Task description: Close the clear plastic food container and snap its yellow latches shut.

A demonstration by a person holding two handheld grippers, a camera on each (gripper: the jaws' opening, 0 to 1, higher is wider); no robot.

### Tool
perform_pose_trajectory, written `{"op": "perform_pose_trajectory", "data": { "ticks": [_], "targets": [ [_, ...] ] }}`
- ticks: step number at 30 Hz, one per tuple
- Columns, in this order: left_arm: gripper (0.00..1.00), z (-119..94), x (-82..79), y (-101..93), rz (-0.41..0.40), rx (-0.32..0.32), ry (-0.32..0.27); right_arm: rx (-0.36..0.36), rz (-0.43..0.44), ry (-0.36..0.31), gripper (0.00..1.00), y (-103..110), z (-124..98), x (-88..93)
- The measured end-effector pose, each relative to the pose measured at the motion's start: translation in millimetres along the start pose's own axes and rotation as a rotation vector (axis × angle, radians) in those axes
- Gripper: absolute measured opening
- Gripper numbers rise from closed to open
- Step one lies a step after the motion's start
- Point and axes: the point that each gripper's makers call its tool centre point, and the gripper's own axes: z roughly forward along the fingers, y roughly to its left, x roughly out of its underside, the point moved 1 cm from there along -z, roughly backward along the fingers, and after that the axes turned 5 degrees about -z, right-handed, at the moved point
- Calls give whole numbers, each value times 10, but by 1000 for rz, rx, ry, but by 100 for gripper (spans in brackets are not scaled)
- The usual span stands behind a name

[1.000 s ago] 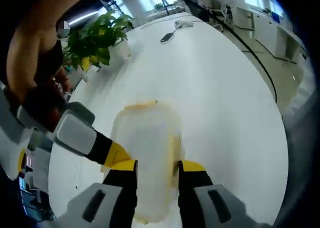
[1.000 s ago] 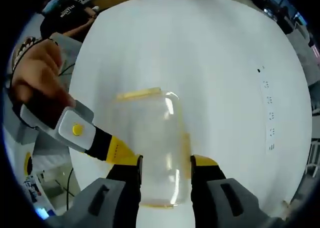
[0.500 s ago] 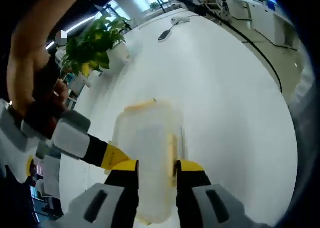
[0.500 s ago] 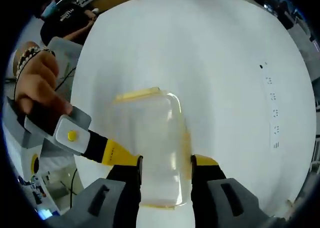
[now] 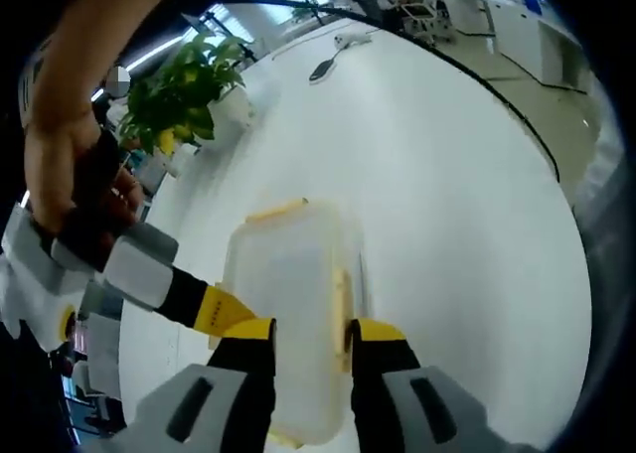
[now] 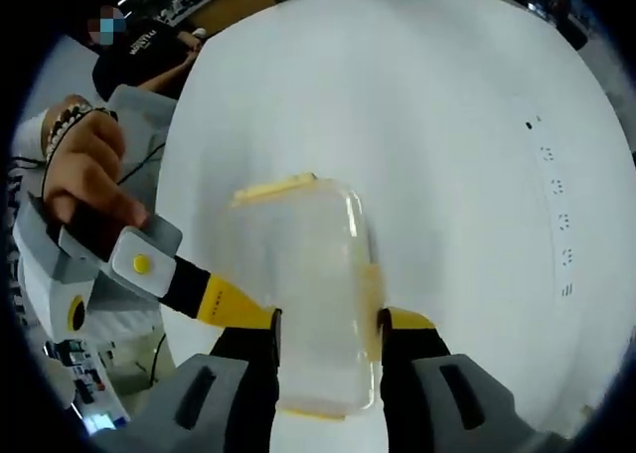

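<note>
Now, container: the clear food container (image 5: 288, 314) sits low in the centre of the left gripper view and low centre in the right gripper view too, flat on the white bench (image 5: 447, 175), with its lid down on the body as far as I can tell.
Latches: one yellow latch (image 5: 278, 211) runs along the far short edge and another yellow side latch (image 5: 343, 309) along the right long edge; whether either is fully clicked home I cannot tell through the cloudy plastic.
Left gripper: my left gripper (image 5: 306, 331) straddles the container, jaws narrow and pressed against its long sides, so I judge it is squeezing the box at the side latch.
Right gripper: my right gripper (image 6: 328, 324) likewise has its jaws closed onto the container's two long sides, the right jaw against the yellow strip.
Other gripper seen: a second gripper comes in from the left of each view, its yellow tip touching the container's left side, held by a hand (image 6: 84, 175).
Doing it well: I would press squarely inward on the latch, keep the box flat on the bench so it cannot skate, and ease pressure up until the strip sits flush.
Risk: an uneven squeeze could bow the thin wall or tip the box.
Surroundings: a potted plant (image 5: 184, 85) stands at the upper left of the left gripper view, well apart.
</note>
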Motion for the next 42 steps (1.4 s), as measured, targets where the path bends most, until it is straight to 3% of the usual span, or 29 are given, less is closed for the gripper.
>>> {"op": "perform_pose_trajectory", "data": {
  "ticks": [5, 6, 7, 10, 20, 28, 32, 33, 34, 37, 39, 40, 42],
  "targets": [
    [22, 0, 2, -4, 15, 0, -3, -67, -6, 1, 35, -9, 24, -4],
    [23, 1, 3, -7, 18, -2, -4, -163, -28, -7, 33, 119, 63, -50],
    [23, -11, -9, -28, 50, -1, -12, -109, 0, 9, 33, 27, 55, -29],
    [23, -21, 0, -31, 32, -1, -13, -146, -7, -7, 34, 33, 33, -16],
    [23, -14, -5, -27, 23, 0, -14, -113, -27, -17, 35, 49, 10, -5],
    [23, -9, -6, -27, 17, -5, -11, 17, -35, 51, 36, 52, -20, 3],
    [24, -10, -21, -25, 20, -5, 1, 100, 113, 39, 38, 28, -55, 64],
    [24, -12, -24, -20, 19, -1, 5, 134, 80, 17, 41, -16, -77, 60],
    [24, -25, -33, -12, 8, 5, 0, 212, -7, -27, 46, -117, -129, 35],
    [24, -63, -49, -23, -117, 47, -42, 304, 35, -91, 53, -114, -185, 71],
    [24, -157, -59, -40, -250, 83, -59, 372, 11, -96, 51, -148, -272, 178],
    [26, -202, -115, 21, -275, 60, -108, 407, 26, -117, 50, -177, -328, 204],
    [38, -327, -230, 103, -409, 44, -214, 497, 64, -222, 51, -222, -509, 195]
  ]
}}
